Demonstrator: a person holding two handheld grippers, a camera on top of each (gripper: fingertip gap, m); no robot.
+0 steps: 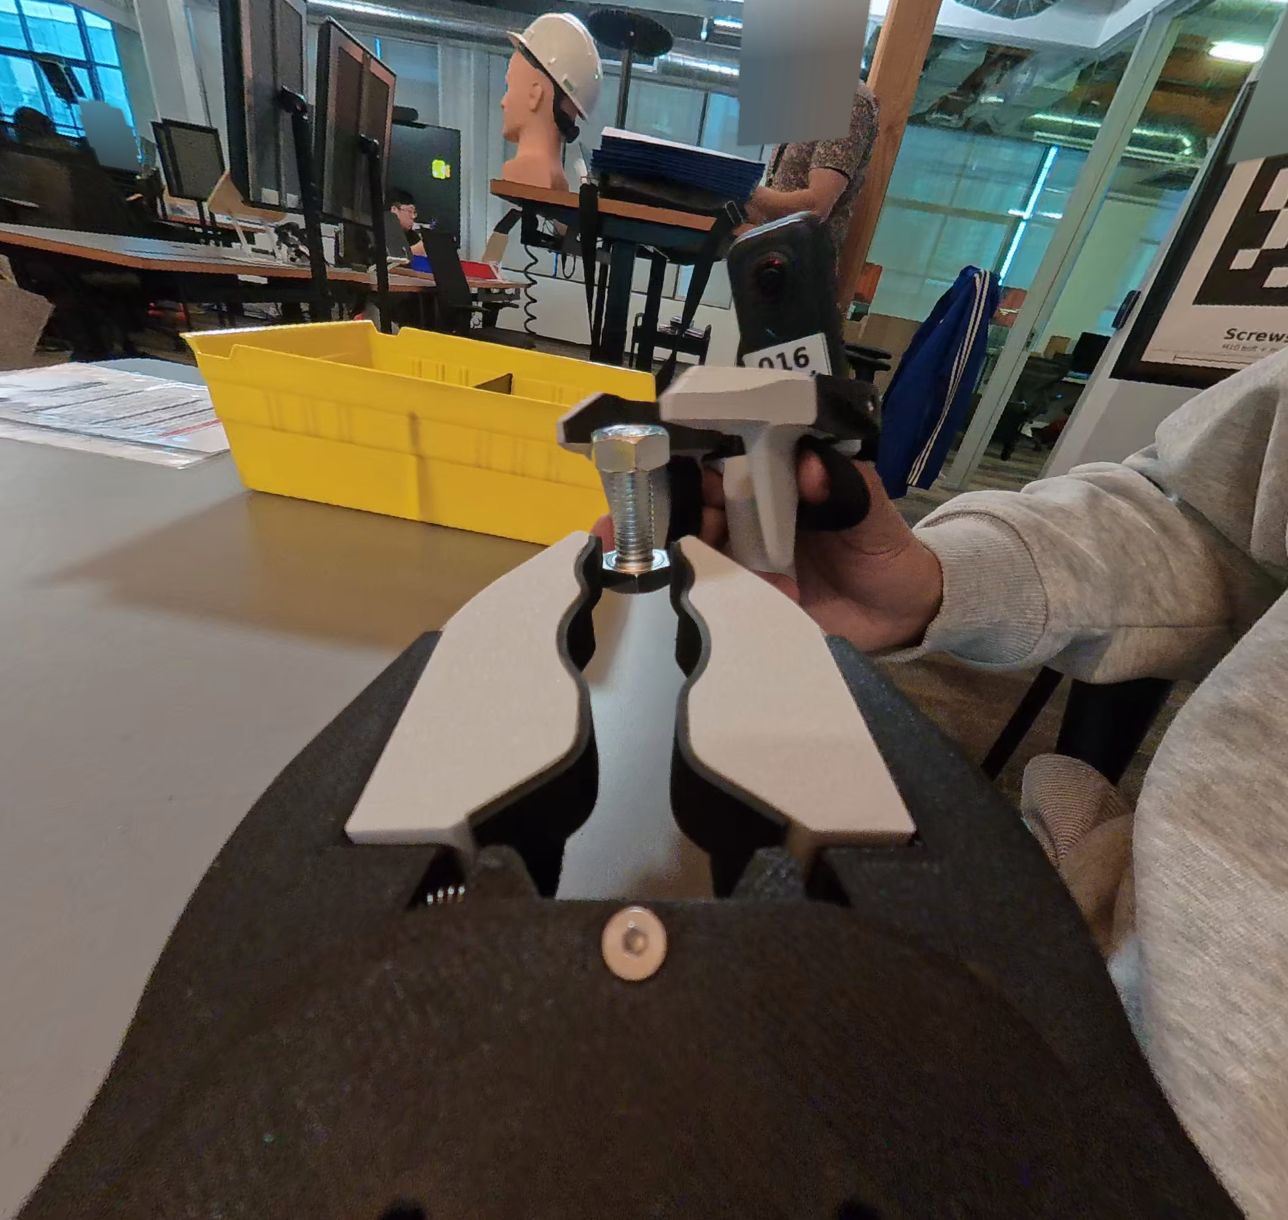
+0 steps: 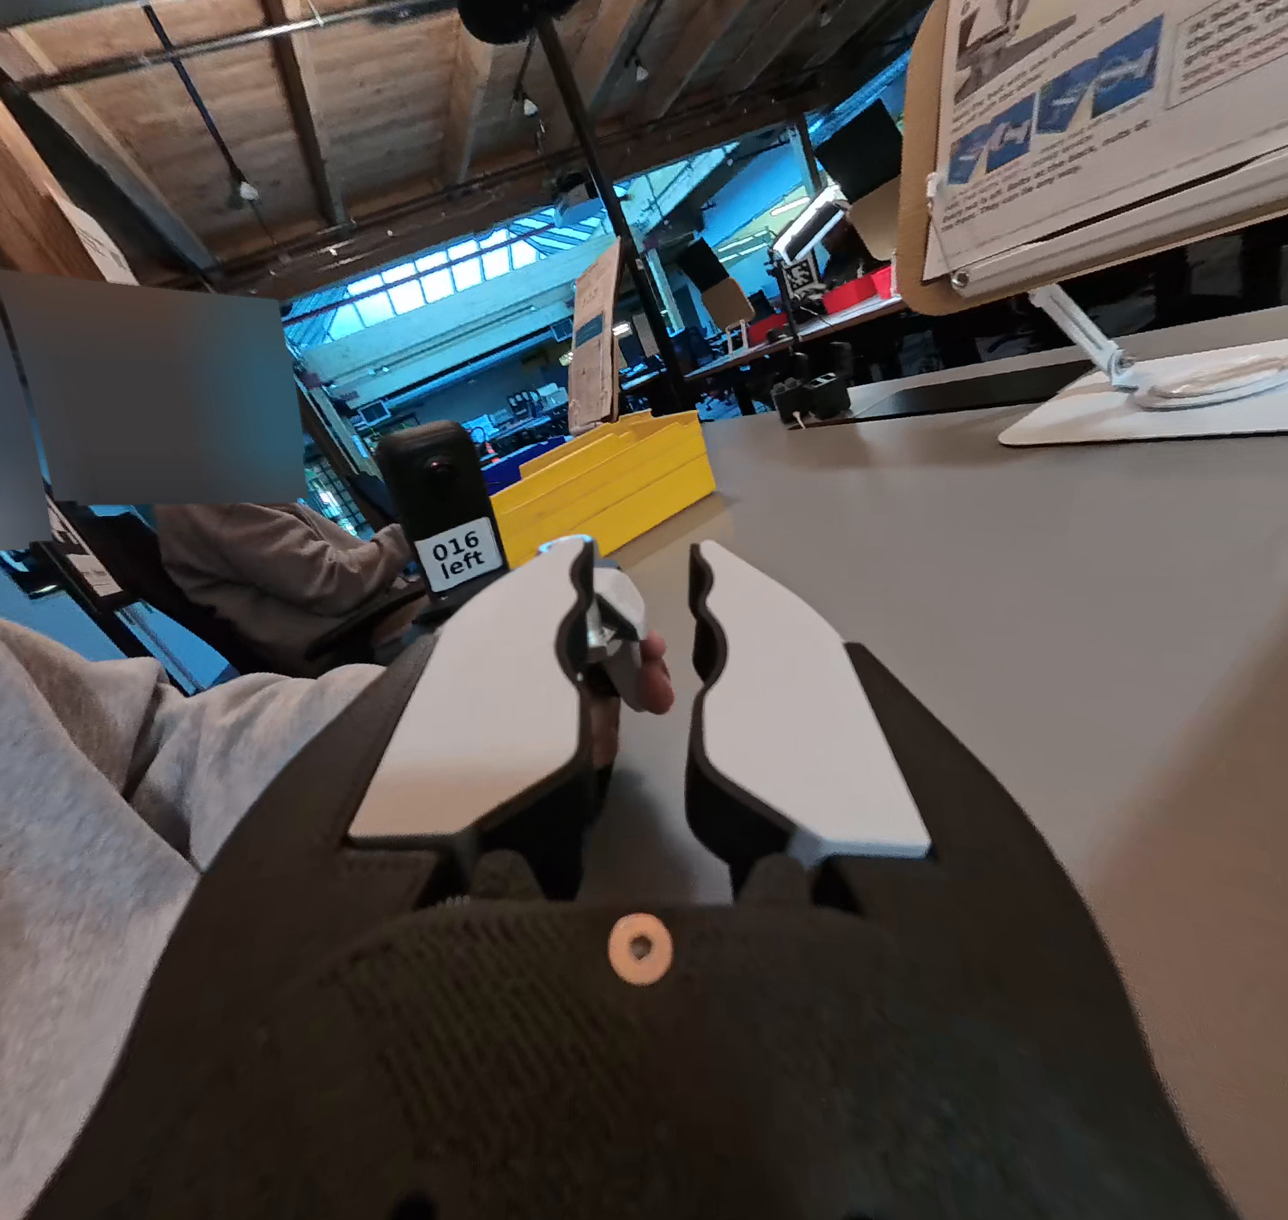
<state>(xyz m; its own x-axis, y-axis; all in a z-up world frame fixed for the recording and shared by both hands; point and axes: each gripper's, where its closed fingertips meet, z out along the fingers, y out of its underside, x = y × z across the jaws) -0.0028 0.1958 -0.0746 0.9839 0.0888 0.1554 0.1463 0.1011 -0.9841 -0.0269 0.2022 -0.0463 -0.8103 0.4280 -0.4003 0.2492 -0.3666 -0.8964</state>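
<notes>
- Two claws meet above a grey worktop [image 1: 139,629]: the left claw [image 1: 635,562] is clamped on a hex nut [image 1: 635,566], bracing it beneath an upright bolt [image 1: 631,489].
- Right claw [image 2: 641,590], jaws apart, sits beside the bolt head.
- Yellow bin [image 1: 390,419] stands behind.

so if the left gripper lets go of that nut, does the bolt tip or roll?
Probably tips: the bolt stands upright, held only via the nut pinched at the left gripper tips. Its wide hex head likely makes it top-heavy. On the table it would probably roll in an arc. Shiny steel: rigid, likely heavy for its size.
</notes>
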